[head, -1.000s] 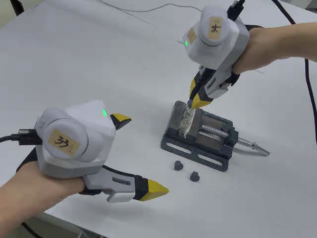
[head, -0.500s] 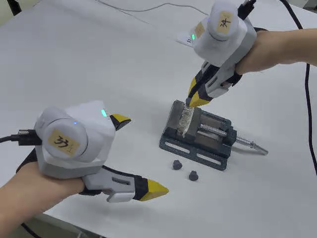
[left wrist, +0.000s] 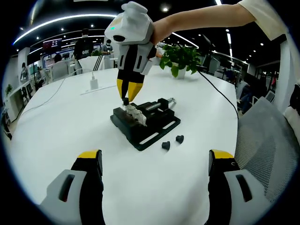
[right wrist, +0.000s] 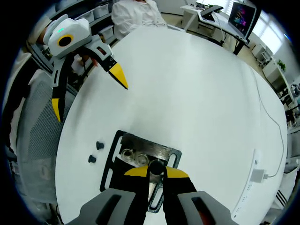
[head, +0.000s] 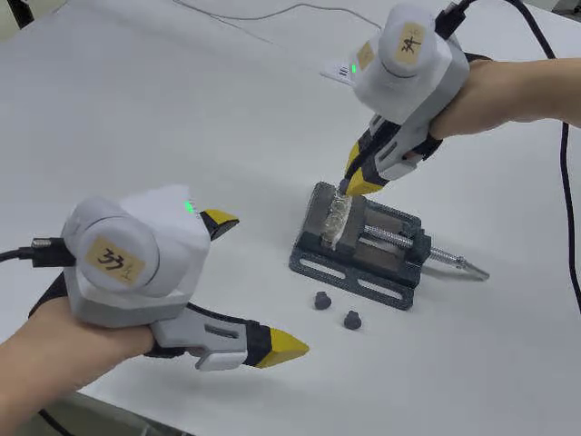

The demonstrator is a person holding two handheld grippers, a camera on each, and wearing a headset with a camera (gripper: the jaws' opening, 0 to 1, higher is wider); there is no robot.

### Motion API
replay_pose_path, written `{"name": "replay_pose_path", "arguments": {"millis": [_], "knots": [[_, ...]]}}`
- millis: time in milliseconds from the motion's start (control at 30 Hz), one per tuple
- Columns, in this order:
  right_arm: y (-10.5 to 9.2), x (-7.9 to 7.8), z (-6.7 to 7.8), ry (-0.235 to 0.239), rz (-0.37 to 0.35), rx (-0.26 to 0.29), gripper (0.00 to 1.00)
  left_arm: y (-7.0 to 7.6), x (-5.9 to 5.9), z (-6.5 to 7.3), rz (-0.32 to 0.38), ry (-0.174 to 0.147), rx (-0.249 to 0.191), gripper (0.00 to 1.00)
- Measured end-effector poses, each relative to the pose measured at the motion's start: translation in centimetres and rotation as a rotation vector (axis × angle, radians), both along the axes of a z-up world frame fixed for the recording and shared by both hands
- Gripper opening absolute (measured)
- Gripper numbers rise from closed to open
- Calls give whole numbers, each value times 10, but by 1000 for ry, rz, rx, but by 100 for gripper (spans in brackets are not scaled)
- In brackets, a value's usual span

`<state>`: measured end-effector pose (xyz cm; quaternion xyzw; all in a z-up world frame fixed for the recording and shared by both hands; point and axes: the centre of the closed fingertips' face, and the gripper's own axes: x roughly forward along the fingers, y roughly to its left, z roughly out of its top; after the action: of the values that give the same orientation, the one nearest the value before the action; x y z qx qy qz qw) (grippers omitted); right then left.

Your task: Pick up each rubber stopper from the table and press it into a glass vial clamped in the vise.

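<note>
A dark vise (head: 390, 259) stands on the white table and clamps a row of clear glass vials (head: 338, 218). My right gripper (head: 358, 186) hangs tip-down just over the far end of that row, shut on a dark rubber stopper (right wrist: 157, 167) that sits above a vial mouth (right wrist: 140, 160). In the left gripper view the same stopper (left wrist: 125, 101) touches the top of the vials (left wrist: 132, 111). Two loose stoppers (head: 320, 301) (head: 352, 319) lie on the table in front of the vise. My left gripper (head: 254, 282) is held open at the lower left, well away from the vise.
A white charger block (left wrist: 93, 83) with its cable lies on the far part of the table (head: 163, 109). The vise screw handle (head: 458, 265) sticks out to the right. A mesh chair (left wrist: 269, 140) and a potted plant (left wrist: 180, 56) stand beyond the table edge.
My right gripper has tipped slightly more upright over the vials while staying shut on the stopper. My left gripper has kept its place.
</note>
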<state>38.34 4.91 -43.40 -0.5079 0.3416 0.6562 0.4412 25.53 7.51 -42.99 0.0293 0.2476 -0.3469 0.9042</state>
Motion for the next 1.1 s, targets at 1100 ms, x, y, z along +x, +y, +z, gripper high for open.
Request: {"name": "replay_pose_path", "arguments": {"millis": [1100], "knots": [[-3,-5,3,14,-191,-18,7,-7,-1,-1,-12,9,-8,92]]}}
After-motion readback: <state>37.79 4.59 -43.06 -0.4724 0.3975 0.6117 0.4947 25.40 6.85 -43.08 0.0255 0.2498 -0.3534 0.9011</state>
